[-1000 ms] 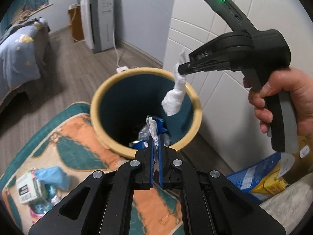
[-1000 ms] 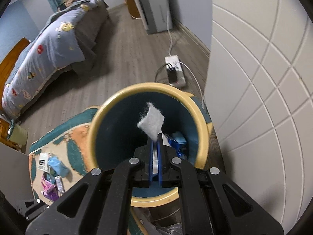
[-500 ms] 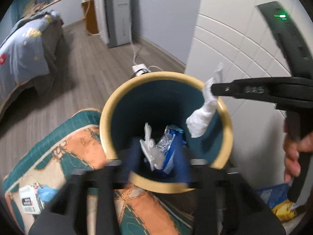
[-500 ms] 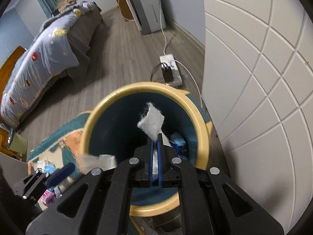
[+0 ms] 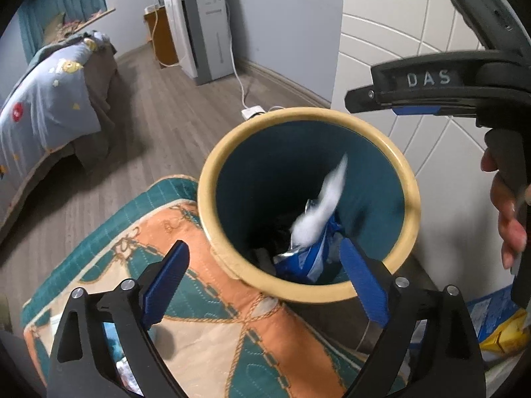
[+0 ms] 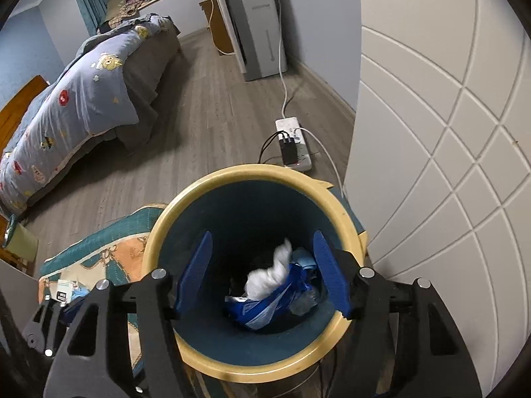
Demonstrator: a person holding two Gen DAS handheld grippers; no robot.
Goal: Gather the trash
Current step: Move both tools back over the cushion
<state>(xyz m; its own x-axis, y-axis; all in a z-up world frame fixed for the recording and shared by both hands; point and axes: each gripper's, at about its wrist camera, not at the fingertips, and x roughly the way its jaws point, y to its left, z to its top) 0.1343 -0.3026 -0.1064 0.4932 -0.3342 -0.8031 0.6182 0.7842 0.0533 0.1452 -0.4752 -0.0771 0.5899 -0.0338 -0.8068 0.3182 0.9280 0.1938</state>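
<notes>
Trash first: the white tissue wad is loose inside the bin, blurry in both views, sitting right on top of a blue wrapper w/ other scraps underneath. The bin is teal inside w/ a cream rim and stands on the edge of an orange-and-teal rug, just beside a white panelled door.

Left gripper points steeply down at the near rim of the bin, jaws opening and already wide — nothing between the blue pads; the wrapper only shows behind the gap, down in the bin. Right gripper is tilted down over the bin mouth, jaws also opening, nothing pinched; the wad lies below the gap, not touching the pads. From the left cam you can see the right gripper side-on, reaching over the far rim of the bin, and the person's hand on its grip at the right edge.

Vs a sec ago: both grippers were clamped then — the left on a thin white scrap, the right on the tissue, held up above the rim. Half a sec back the left had let go already while the right was holding on. Now both bits are down in the bin. More litter sits on the rug at lower left — can't tell what exactly, too small.
</notes>
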